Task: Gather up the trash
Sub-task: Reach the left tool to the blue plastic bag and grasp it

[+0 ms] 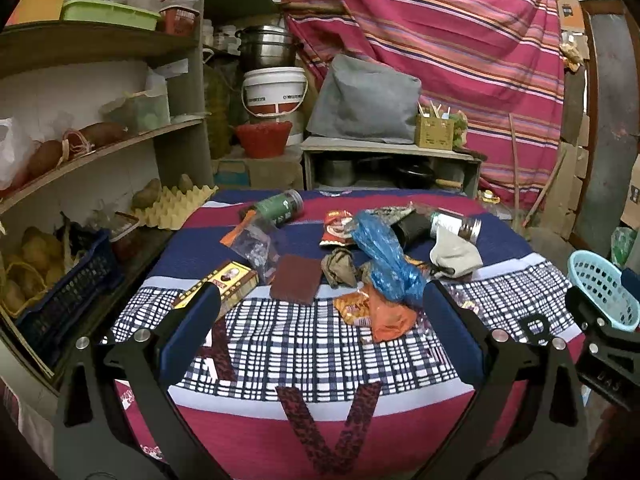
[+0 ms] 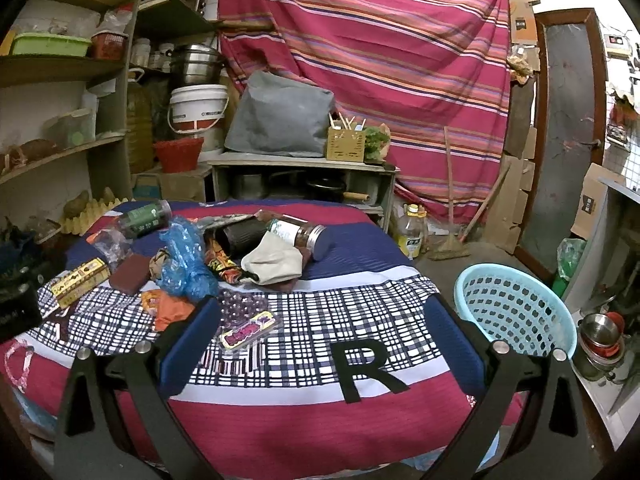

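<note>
Nearest the left wrist lens, left gripper (image 1: pixel 320 312) spread wide, blue-padded fingers (image 1: pixel 192 328) well apart and holding nothing, hovering over the checked band of the tablecloth (image 1: pixel 304 344). Between the fingers and just ahead, an orange snack wrapper (image 1: pixel 384 314) touching a crumpled blue plastic bag (image 1: pixel 386 256). Beside the left finger, a yellow printed box (image 1: pixel 224 284); next to it a flat maroon pad (image 1: pixel 297 279) and a wadded brownish scrap (image 1: pixel 340 266). Farther back, a clear bag with an orange strip (image 1: pixel 256 240), a green-labelled jar (image 1: pixel 280 206) on its side, a red wrapper (image 1: pixel 338 226), a black cylinder (image 1: pixel 414 226), a white-labelled jar (image 1: pixel 458 226) lying down, and a pale cloth pouch (image 1: pixel 454 256) touching that jar. At the far right, a light blue basket (image 1: pixel 604 288) off the table's edge, partly behind the black frame of the other tool. From the right wrist view, nearest again, right gripper (image 2: pixel 322 316) equally wide open and empty above the cloth, a black letter R (image 2: pixel 370 368) lying between its fingers. Just beside the left finger, a clear packet of purple beads (image 2: pixel 244 316) with a pink label. Beyond it the same heap: orange snack wrapper, blue plastic bag, pale cloth pouch, both jars. Light blue basket standing upright to the right of the table, just beside the right finger, nothing visible inside.
</note>
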Available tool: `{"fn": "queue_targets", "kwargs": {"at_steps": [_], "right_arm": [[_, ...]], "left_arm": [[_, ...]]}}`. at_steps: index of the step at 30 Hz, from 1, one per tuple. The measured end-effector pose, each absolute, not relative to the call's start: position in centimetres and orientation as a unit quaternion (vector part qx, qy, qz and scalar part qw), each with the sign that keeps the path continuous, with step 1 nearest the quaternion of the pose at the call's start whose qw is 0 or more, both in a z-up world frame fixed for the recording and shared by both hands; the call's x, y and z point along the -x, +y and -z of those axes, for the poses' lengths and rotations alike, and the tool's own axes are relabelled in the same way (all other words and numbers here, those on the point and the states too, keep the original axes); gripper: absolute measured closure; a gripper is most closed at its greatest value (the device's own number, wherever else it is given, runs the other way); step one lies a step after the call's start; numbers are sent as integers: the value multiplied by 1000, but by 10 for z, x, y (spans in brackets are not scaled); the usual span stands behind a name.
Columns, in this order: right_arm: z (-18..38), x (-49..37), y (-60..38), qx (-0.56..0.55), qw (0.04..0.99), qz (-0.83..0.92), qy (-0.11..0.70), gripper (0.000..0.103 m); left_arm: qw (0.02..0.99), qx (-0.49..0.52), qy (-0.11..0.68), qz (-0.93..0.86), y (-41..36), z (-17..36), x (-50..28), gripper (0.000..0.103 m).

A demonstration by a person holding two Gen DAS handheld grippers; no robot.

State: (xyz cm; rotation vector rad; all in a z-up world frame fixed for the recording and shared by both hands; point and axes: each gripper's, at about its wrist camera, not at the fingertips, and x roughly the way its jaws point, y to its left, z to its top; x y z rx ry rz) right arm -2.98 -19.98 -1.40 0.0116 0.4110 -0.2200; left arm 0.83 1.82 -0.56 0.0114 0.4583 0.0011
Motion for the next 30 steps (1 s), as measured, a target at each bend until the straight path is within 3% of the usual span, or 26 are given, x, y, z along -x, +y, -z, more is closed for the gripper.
{"fn": "queue_targets", "kwargs": {"at_steps": [16, 30], "right_arm": [[1, 6, -206, -3, 971, 111, 212, 4], [15, -74, -237, -34, 965, 91, 243, 4]], "left_arm": [[972, -13, 235, 8, 6, -22, -42, 5], [958, -10, 285, -8, 24, -14, -143, 5]]}}
